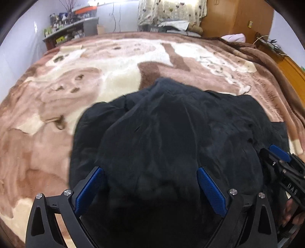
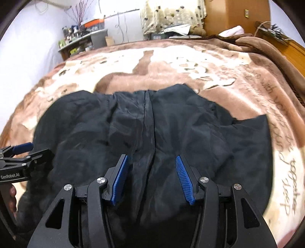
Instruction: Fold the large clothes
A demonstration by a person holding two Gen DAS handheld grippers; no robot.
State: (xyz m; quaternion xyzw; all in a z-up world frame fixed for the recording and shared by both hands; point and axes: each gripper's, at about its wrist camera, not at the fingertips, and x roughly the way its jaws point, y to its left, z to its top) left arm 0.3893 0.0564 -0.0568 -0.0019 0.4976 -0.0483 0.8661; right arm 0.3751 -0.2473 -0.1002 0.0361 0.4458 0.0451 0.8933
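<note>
Hovering left hand-held gripper [image 1: 150, 188], (agape), empty

Blanket [image 1: 76, 106]: brown-and-cream plush, script lettering along one edge.
Shelf [image 1: 70, 32]: cluttered with bottles, far wall.
Curtain [image 2: 171, 15]: patterned.
Wardrobe [image 1: 238, 19]: wooden.

Black garment [image 2: 152, 124]: thin woven cloth, matt with faint sheen, creased, stitched seam down middle. Blanket [image 1: 47, 114]: thick plush fleece, fuzzy nap, brown and cream (script lettering along one edge). Left gripper [image 1: 150, 190]: matt black plastic frame, bright metal screw heads, blue finger pads [image 1: 89, 188] finely textured. Right gripper [image 2: 151, 179]: same black plastic, blue pads [image 2: 184, 179] ribbed. Wardrobe [image 1: 238, 17]: smooth orange-brown wood. Curtain [image 2: 171, 13]: light printed cloth.
</note>
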